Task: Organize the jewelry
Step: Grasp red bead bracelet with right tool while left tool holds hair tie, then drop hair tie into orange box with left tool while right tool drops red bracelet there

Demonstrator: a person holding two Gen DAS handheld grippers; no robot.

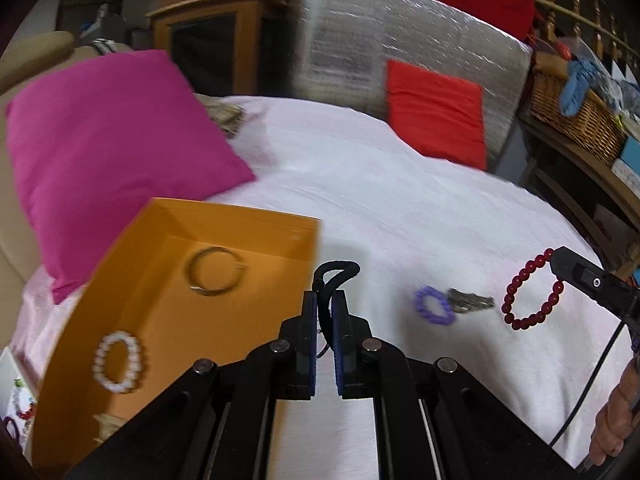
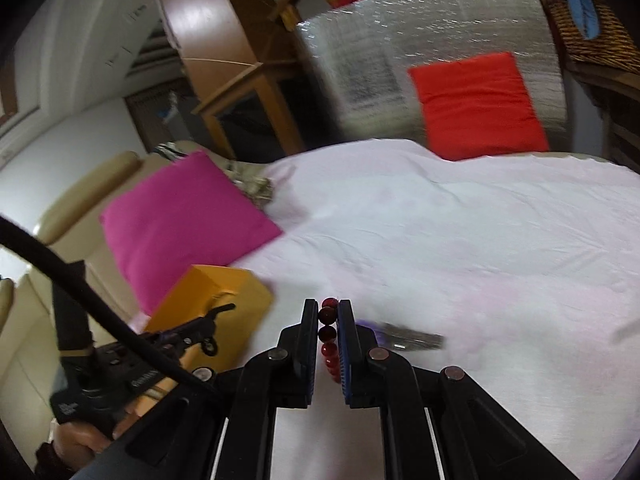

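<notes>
The left gripper [image 1: 324, 300] is clamped on a black hair tie [image 1: 335, 272], its loop poking up past the fingertips at bottom center of the left wrist view, just right of the box's near corner. Going left to right in that view: the pink pillow [image 1: 112, 152] fills the upper left, and below it sits the open orange box [image 1: 168, 312] on the white bedsheet [image 1: 380, 184]. Inside the box there's a thin metal bangle [image 1: 215, 271] toward the back and a white bead bracelet [image 1: 118, 361] nearer the front, well apart from each other.

Right of the gripper, a small purple scrunchie-type ring [image 1: 433, 305] lies on the sheet, touching a grey metal clip [image 1: 470, 301]. Further right, a dark red bead bracelet [image 1: 534, 290] hangs as a full round loop from the right gripper [image 1: 558, 262], clear of the sheet.

In the right wrist view that gripper [image 2: 329, 312] is squeezed shut on the red beads, glossy round ones stacked in a line between the fingers. A red cushion [image 1: 438, 114] leans against the silver panel at the back.
</notes>
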